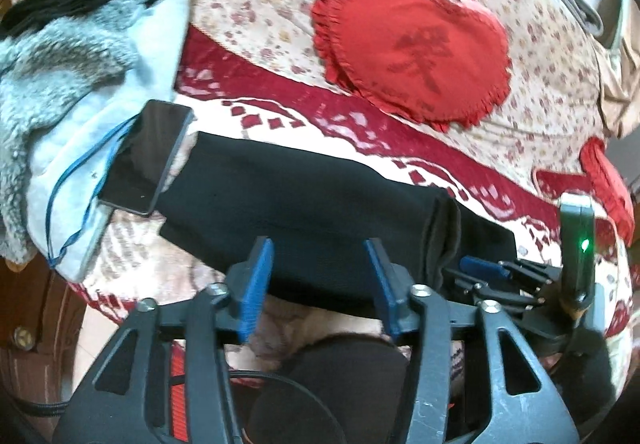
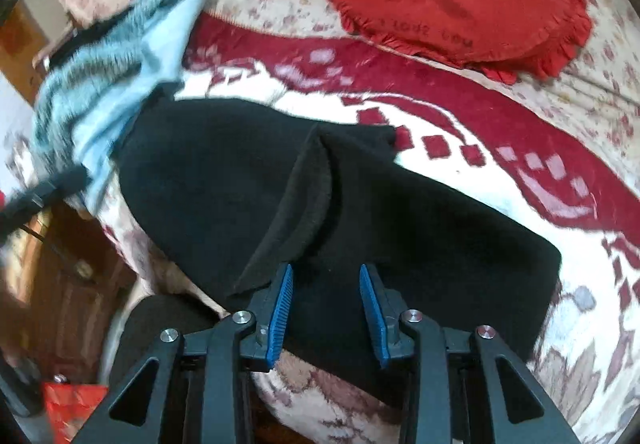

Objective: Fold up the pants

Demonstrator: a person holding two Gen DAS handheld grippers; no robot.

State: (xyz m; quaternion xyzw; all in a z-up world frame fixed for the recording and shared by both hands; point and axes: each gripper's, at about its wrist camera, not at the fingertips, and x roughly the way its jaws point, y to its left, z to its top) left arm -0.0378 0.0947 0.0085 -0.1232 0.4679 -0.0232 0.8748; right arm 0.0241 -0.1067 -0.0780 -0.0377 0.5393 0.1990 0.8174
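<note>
The black pants lie in front of me across the red-and-white patterned blanket on the bed, stretched roughly left to right near the bed's near edge, and I can see one layer already folded over another: in my right wrist view a curved folded edge runs down the middle of the cloth toward my fingers. In my left wrist view the same pants read as a long dark band with a doubled end on the right side. My right gripper sits at the near edge of the pants with its blue pads spread wide, the fabric under and between them but not pinched. My left gripper is likewise spread wide at the near edge of the band, holding nothing, and from it I can see the right gripper just beside, low over the right end of the pants. At the left end of the pants a dark phone rests tilted, its corner at the pants, on a pale blue garment with grey fur trim. Beyond the blanket, a red heart-shaped cushion lies on a floral quilt, well apart from the pants.
</note>
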